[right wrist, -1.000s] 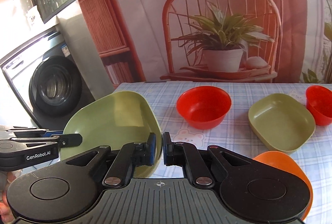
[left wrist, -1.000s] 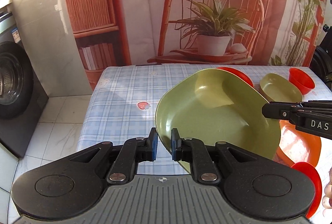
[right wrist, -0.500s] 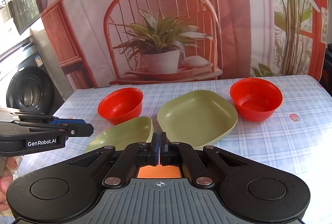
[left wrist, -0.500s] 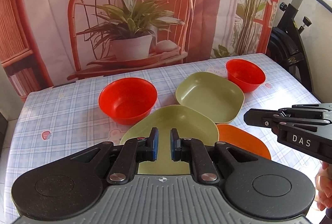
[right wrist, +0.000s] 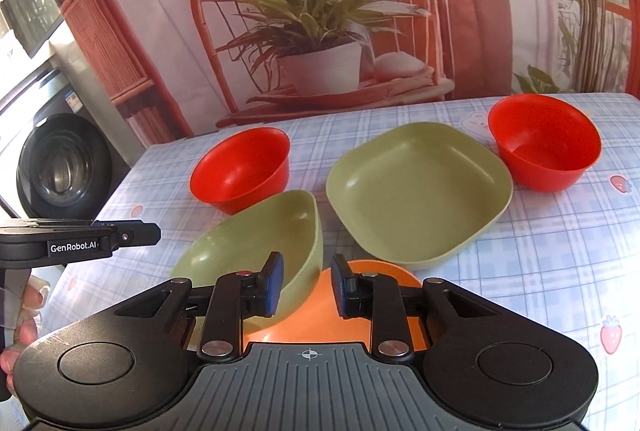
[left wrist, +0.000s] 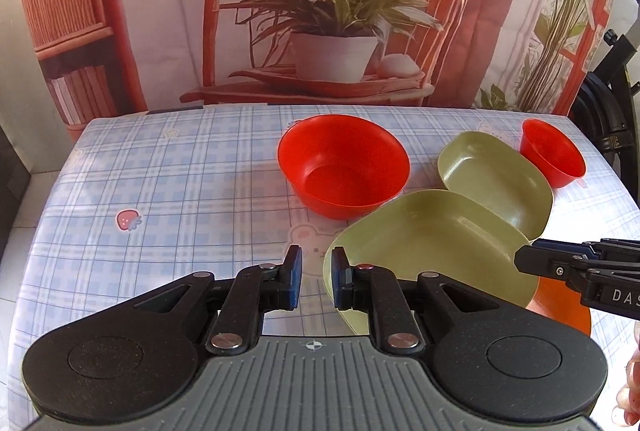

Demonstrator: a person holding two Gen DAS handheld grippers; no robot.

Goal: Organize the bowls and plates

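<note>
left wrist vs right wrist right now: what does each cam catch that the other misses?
Left wrist only: the right claw seen from the side, and an exercise bike at the right edge.
Right wrist only: the washing machine, and the left claw seen from the side.
Both: two red bowls, the flat green plate, the tilted green plate leaning on the orange plate, and the checked tablecloth.

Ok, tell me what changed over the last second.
The near green plate came down from the left and now rests tilted on the orange plate. Both the left gripper and the right gripper opened and let it go. The two red bowls and the other green plate stayed put.
</note>
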